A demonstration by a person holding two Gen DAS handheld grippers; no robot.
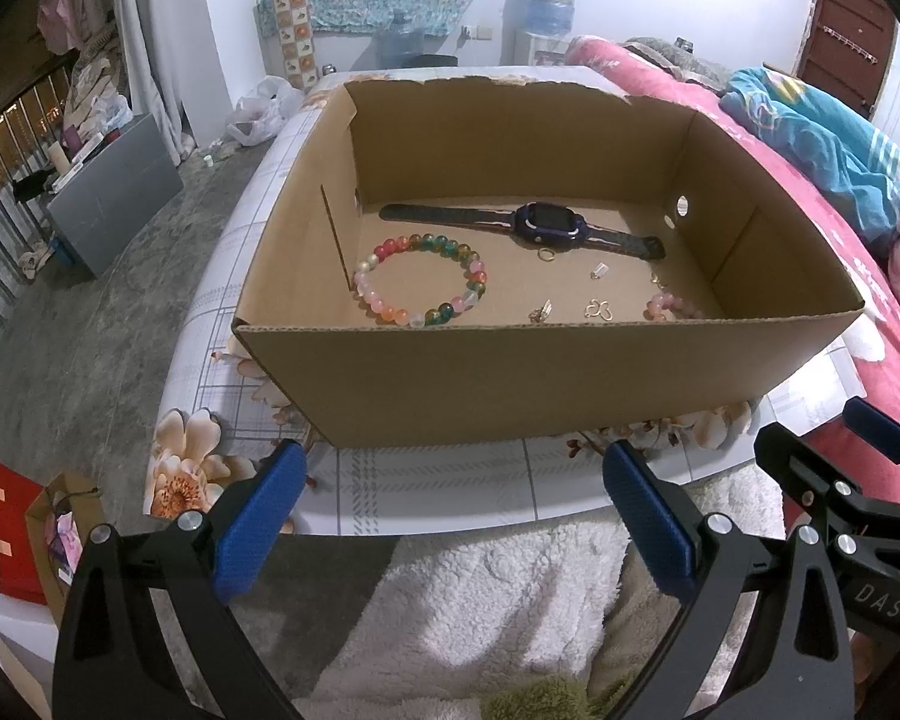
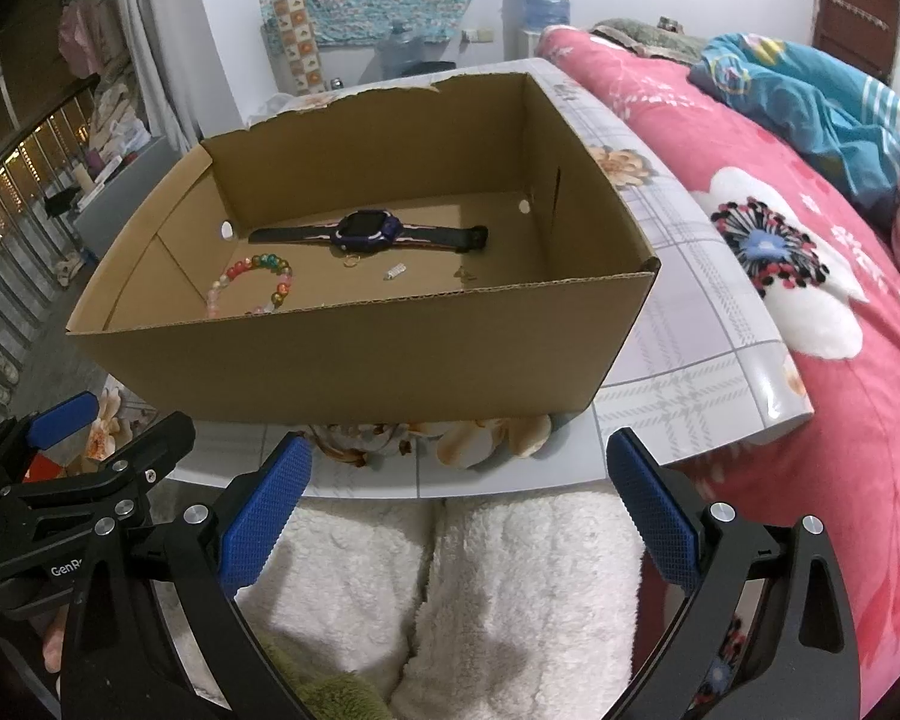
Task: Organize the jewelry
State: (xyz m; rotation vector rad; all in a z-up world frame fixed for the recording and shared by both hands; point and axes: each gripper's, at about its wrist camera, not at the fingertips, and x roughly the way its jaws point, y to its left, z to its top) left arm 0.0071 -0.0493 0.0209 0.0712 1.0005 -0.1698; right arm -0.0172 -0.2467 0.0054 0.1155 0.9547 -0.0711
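Bedroom scene: floral plaid tabletop (image 1: 438,480) beside a pink flowered bedspread (image 2: 810,312), w/ an open brown cardboard box (image 1: 510,372) on it. Inside the box: dark purple smartwatch (image 1: 546,225) at 12 o'clock, multicolour beaded bracelet (image 1: 420,288) at 9, pink bead bracelet (image 1: 669,305) at 4, small gold ring (image 1: 546,254) just below the watch. Left gripper (image 1: 450,516) and right gripper (image 2: 459,510) both hang at 6 o'clock, outside the box's near wall, well apart from the jewelry; each has its blue pads spread wide, holding nothing.
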